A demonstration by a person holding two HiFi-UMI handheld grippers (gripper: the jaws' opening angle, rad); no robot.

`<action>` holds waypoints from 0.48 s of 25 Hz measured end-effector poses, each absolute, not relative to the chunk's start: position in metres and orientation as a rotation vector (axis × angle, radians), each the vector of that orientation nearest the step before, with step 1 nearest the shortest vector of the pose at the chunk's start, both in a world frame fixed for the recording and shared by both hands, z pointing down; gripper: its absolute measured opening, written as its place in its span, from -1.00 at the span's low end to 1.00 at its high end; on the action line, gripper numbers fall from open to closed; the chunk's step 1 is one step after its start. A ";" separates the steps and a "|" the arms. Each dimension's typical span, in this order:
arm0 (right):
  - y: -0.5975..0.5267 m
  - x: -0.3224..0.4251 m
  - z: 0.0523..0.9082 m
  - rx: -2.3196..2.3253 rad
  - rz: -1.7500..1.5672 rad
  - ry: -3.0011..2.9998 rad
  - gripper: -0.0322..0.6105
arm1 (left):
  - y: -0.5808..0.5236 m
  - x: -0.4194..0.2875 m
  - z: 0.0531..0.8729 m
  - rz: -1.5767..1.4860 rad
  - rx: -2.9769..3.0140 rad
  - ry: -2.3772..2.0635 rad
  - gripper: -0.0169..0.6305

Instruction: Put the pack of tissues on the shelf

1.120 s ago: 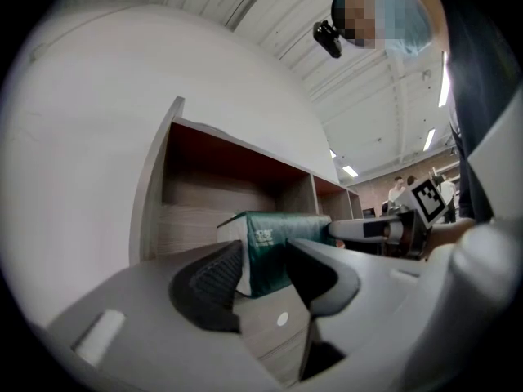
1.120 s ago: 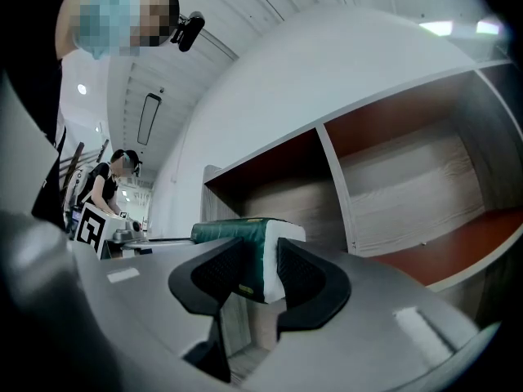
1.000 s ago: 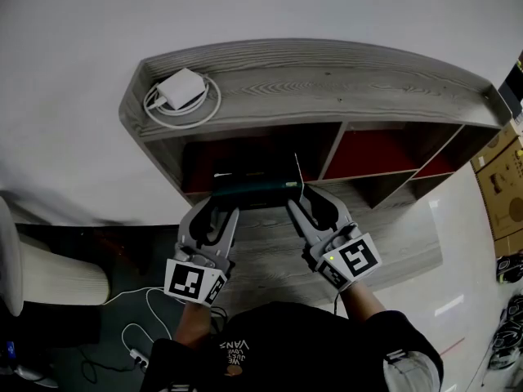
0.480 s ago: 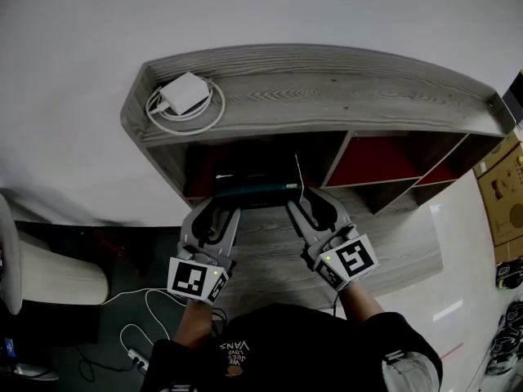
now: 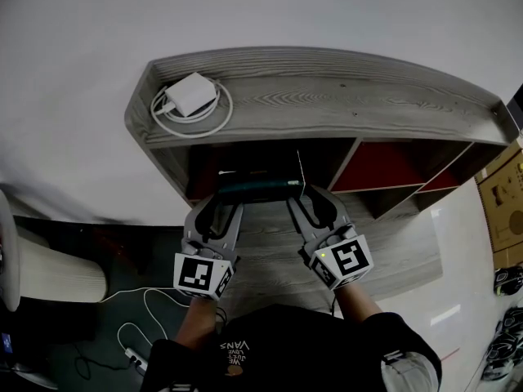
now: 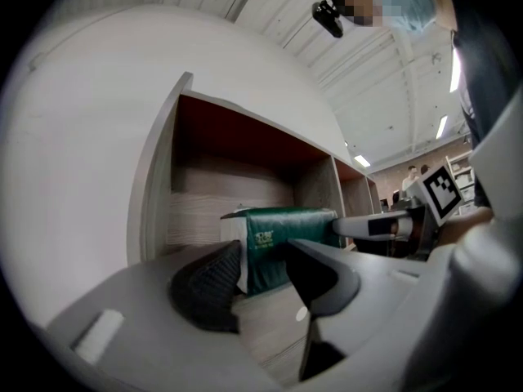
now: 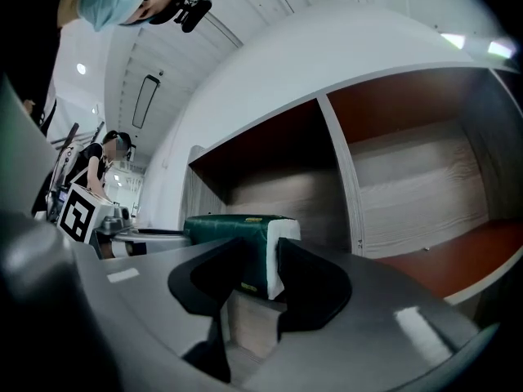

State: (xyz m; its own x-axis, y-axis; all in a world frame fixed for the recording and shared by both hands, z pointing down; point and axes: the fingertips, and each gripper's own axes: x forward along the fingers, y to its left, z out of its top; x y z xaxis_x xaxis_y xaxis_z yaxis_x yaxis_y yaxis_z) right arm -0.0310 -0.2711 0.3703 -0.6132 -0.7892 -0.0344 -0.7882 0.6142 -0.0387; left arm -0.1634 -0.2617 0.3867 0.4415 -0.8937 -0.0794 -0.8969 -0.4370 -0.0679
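Grey wooden shelf (image 5: 368,96) stands just ahead, where the left claw (image 5: 221,204) and the right claw (image 5: 299,204) each pinch one end of the green pack of tissues (image 5: 255,188), held between them at the left compartment's mouth.

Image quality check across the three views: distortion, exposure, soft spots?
Head view: fisheye bows the shelf into an arc, and the pack of tissues nearly vanishes against the dark bay. Left gripper view: black vignette corners, near jaws soft, the pack's green wrapper readable. Right gripper view: same vignette, glare streaks on the right gripper body, a light blown out top right.
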 end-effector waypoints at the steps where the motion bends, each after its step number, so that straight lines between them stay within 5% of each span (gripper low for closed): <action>1: -0.273 -0.032 0.369 -1.368 -0.030 2.770 -0.49 | -0.264 -0.164 0.387 0.055 -2.582 1.622 -0.35; 12: -0.286 -0.035 0.369 -1.394 0.042 2.707 -0.49 | -0.278 -0.168 0.391 0.055 -2.580 1.679 -0.35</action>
